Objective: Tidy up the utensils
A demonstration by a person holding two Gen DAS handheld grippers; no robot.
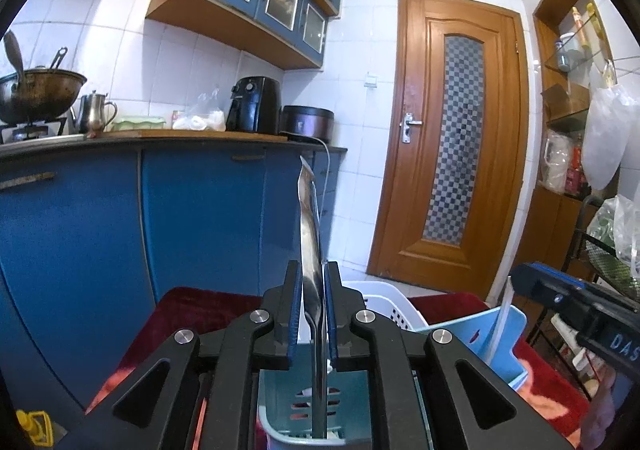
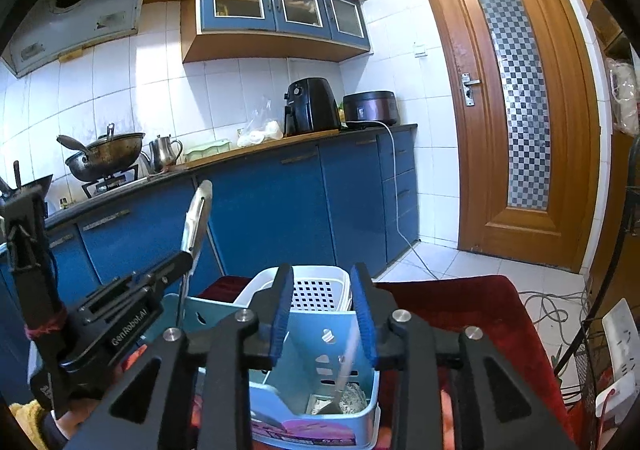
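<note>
My left gripper [image 1: 313, 282] is shut on a metal spatula [image 1: 310, 226], blade up. Its thin handle runs down into a teal slotted holder [image 1: 280, 406] below the jaws. The right wrist view shows that spatula [image 2: 196, 218] tilted, with the left gripper [image 2: 182, 260] clamped under the blade. My right gripper [image 2: 322, 290] stands open above a light-blue utensil basket [image 2: 320, 334]. A thin translucent white stick [image 2: 347, 354] stands in the basket between the blue pads, touching neither. The left wrist view has this stick [image 1: 500, 324] in the basket [image 1: 468, 334].
A white perforated basket [image 2: 316, 290] sits behind the blue one on a red cloth [image 2: 460, 302]. Blue cabinets and a counter [image 2: 280, 186] with a wok, kettle and air fryer run along the left. A wooden door [image 2: 516, 110] is ahead; a wire rack [image 2: 588, 354] and power strip stand at right.
</note>
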